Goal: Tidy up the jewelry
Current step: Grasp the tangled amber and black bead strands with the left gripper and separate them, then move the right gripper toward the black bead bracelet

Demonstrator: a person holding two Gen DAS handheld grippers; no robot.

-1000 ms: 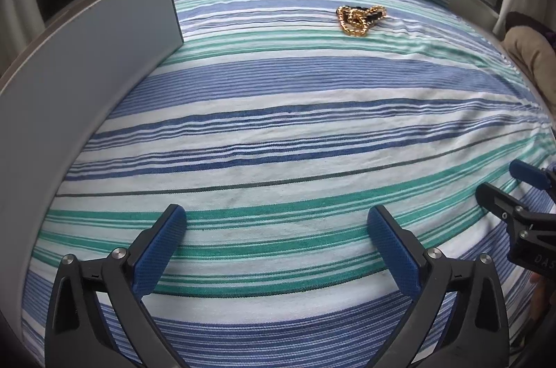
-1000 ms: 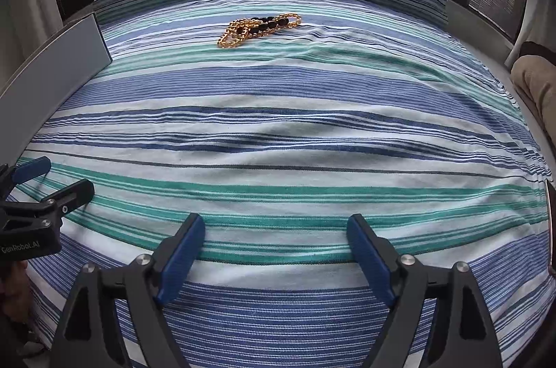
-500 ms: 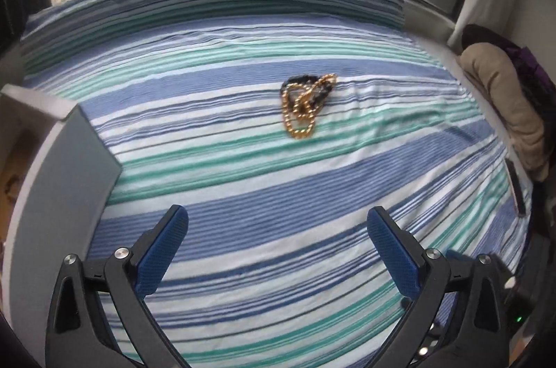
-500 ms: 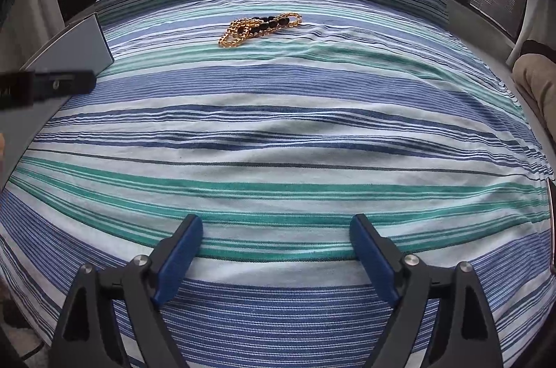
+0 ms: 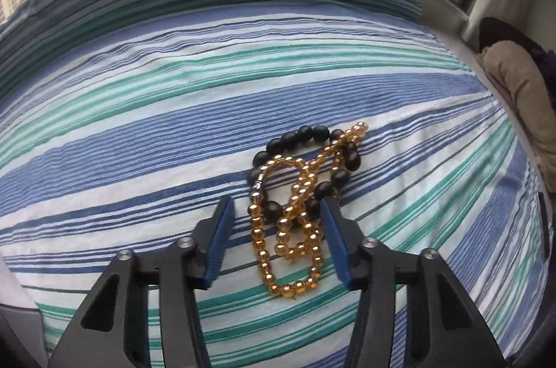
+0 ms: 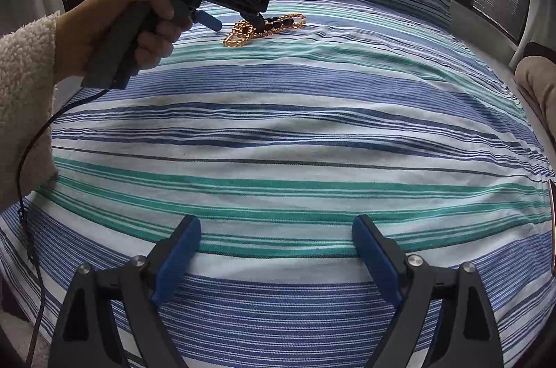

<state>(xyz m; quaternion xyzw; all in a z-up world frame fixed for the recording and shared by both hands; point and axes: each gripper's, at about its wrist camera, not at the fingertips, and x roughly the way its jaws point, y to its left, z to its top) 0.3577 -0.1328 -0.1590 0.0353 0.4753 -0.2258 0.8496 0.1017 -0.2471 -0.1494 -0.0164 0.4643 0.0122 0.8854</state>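
An amber bead necklace (image 5: 295, 229) lies tangled with a black bead string (image 5: 305, 138) on the striped bedspread. My left gripper (image 5: 276, 211) is partly open, its blue pads on either side of the near end of the tangle, not pressing it. The right wrist view shows the same tangle (image 6: 264, 25) far off, with the left gripper (image 6: 252, 17) held by a hand right over it. My right gripper (image 6: 276, 246) is open and empty, low over the near part of the bed.
The blue, green and white striped bedspread (image 6: 312, 124) covers the bed. A beige cushion (image 5: 521, 97) lies at the right edge. Windows with tower blocks are behind. A cable (image 6: 31, 159) hangs from the left gripper.
My left gripper has moved forward to the bead tangle and its jaws have narrowed around it. The right gripper has stayed in place.
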